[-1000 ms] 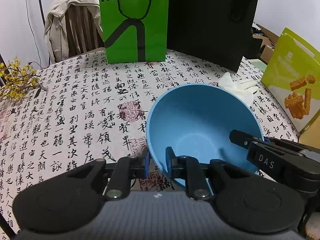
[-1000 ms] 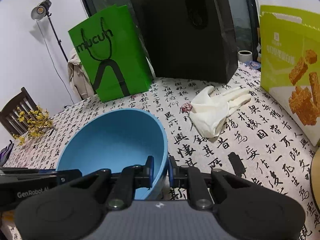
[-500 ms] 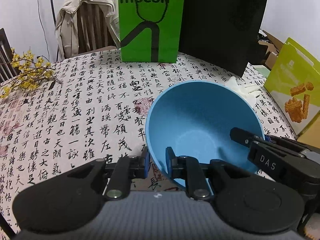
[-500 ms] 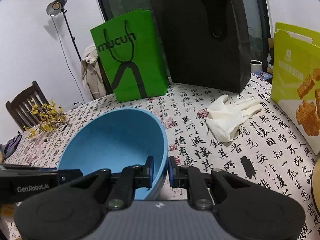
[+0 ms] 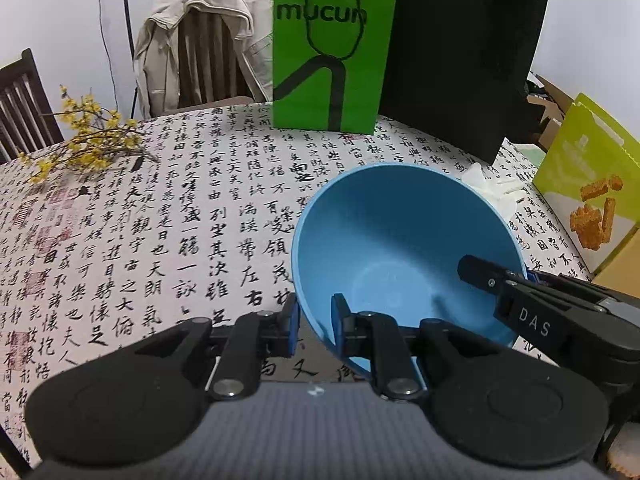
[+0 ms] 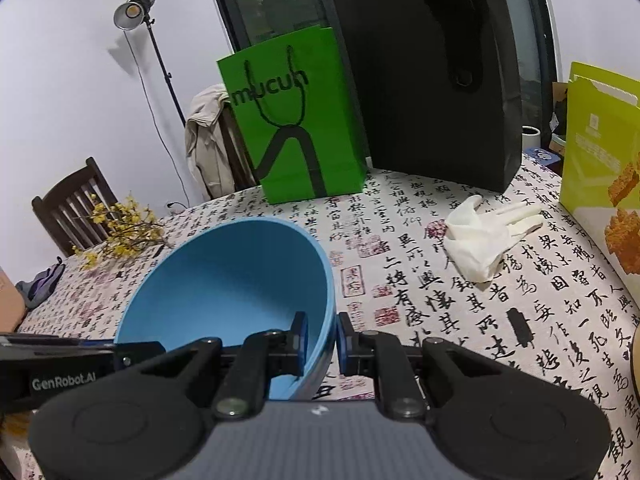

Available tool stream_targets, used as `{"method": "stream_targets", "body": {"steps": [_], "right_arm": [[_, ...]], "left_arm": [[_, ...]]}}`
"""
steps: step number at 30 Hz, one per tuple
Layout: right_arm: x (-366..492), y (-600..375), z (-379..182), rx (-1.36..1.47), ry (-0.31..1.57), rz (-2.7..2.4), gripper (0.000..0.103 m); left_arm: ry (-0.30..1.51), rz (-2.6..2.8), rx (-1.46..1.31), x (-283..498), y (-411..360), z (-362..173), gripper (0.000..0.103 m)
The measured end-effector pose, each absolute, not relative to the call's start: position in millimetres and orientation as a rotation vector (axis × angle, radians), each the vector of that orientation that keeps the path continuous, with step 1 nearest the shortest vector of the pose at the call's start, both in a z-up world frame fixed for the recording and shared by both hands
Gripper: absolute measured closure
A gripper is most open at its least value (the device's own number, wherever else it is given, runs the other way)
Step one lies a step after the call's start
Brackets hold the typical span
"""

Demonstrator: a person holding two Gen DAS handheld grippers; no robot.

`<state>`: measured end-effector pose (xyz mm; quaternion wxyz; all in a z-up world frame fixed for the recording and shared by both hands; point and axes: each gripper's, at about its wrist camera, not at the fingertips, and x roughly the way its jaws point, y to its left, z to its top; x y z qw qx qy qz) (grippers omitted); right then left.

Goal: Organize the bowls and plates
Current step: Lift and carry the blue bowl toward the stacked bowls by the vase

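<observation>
**Blue bowl held two-handed above the table: slip and tilt risks**

Left gripper (image 5: pixel 314 330) is nearly closed, pinching the near-left rim of the blue bowl (image 5: pixel 400 248), one finger inside the wall and one outside. Right gripper (image 6: pixel 322 340) is likewise clamped on the opposite rim. The bowl sits tilted between them, over the calligraphy tablecloth (image 5: pixel 180 216); whether its base is fully clear of the cloth cannot be told from these views, though it looks lifted.

Risks, as judged:
- Both grips are thin rim pinches on smooth plastic. If the hands drift apart or twist unequally, one pad may slide off and the bowl swing or drop.
- White glove (image 6: pixel 480 236) and green bag (image 6: pixel 296 128) lie ahead; a low carry could snag them.
- No plates or stack in view, so the destination is unknown.
</observation>
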<state>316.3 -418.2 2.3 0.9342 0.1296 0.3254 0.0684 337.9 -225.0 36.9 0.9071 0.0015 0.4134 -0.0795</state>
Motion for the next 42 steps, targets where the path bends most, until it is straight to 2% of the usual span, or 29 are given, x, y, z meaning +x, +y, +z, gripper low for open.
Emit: {"method": "stream_targets", "body": {"steps": [42], "right_arm": [[248.2,-281.2,35.3,0.209,0.629,0.292,0.089]], "left_arm": [[0.778,-0.031,-0.088,237.1,-85.1,65.7,0.086]]}}
